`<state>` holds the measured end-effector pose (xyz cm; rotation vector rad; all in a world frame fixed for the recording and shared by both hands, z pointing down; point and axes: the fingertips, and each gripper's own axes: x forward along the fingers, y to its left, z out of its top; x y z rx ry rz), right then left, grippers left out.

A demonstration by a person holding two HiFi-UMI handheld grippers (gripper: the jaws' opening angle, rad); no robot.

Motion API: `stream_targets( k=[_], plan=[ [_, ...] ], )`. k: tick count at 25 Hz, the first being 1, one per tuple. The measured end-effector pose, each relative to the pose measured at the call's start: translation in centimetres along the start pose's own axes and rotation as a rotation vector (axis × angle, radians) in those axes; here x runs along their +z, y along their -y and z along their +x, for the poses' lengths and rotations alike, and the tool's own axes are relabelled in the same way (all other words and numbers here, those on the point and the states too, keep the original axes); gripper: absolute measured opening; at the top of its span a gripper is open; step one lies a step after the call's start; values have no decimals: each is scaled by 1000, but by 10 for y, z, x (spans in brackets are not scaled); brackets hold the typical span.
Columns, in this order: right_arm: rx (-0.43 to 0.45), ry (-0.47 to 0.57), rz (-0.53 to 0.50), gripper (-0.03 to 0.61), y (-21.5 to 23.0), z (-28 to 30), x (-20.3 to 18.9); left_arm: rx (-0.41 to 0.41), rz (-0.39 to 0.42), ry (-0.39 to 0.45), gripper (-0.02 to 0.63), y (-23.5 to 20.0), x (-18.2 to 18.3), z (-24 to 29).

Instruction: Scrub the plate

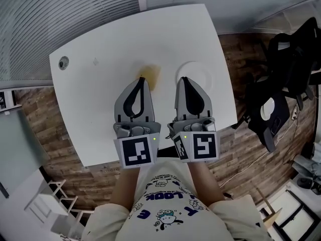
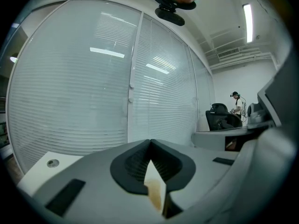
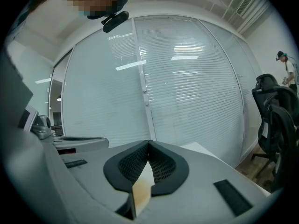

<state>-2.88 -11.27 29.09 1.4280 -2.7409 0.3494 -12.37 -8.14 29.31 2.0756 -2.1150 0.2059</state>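
- Head view:
  - Table: white and square, set on a wood floor.
  - Plate: white and round, lying on the table's far right part. It is hard to tell from the tabletop.
  - Sponge: yellow-brown, lying on the table just left of the plate and apart from it.
  - Left gripper: held above the table, with its tips seen at the sponge's near edge. Contact cannot be told.
  - Right gripper: held beside the left one, with its tips seen over the plate's left rim.
  - Hole: small and round, near the table's far left corner.
  - Chairs: black, standing on the floor to the right.
- Left gripper view:
  - Left gripper: clenched, tips pressed together, with nothing held between them.
  - A wedge of white table and yellow sponge is seen through the gap below the tips.
  - Blinds are seen behind, with a chair and a far person at the right.
- Right gripper view:
  - Right gripper: clenched, tips together, with nothing grasped.
  - A table corner and blinds are seen ahead.
  - A chair is seen at the right.
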Motion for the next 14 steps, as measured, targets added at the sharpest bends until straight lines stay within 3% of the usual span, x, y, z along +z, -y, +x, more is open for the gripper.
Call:
stream_targets(
  k=[14],
  plan=[
    [6, -5, -6, -8, -6, 0, -1, 4, 16, 3, 31, -1, 3, -4]
  ],
)
